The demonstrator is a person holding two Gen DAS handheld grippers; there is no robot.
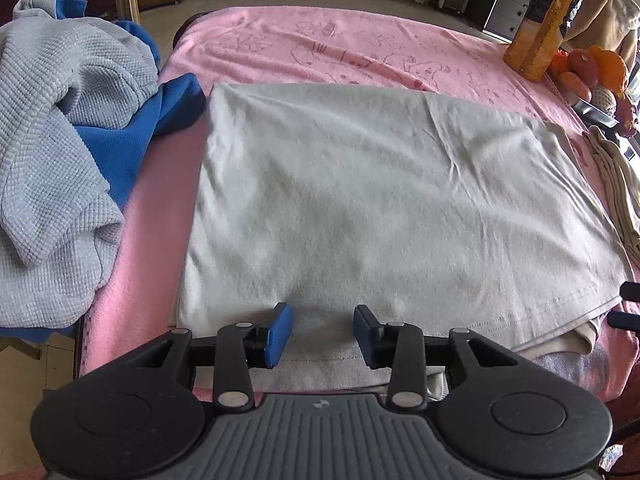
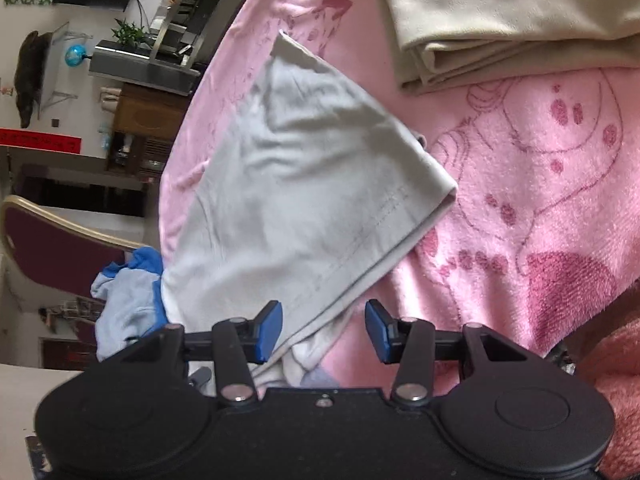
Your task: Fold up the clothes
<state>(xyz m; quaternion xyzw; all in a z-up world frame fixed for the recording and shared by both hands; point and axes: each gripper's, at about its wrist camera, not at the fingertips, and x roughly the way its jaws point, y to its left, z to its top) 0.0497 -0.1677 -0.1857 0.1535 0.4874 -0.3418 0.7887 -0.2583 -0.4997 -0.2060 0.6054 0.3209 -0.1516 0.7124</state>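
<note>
From my left side, my left gripper (image 1: 322, 330) was spread wide over the near edge of the grey shirt (image 1: 360, 208), which lay flat on the pink blanket (image 1: 320, 44). From my right side, my right gripper (image 2: 324, 330) gaped wide too, holding nothing, at the shirt's near corner.
</note>
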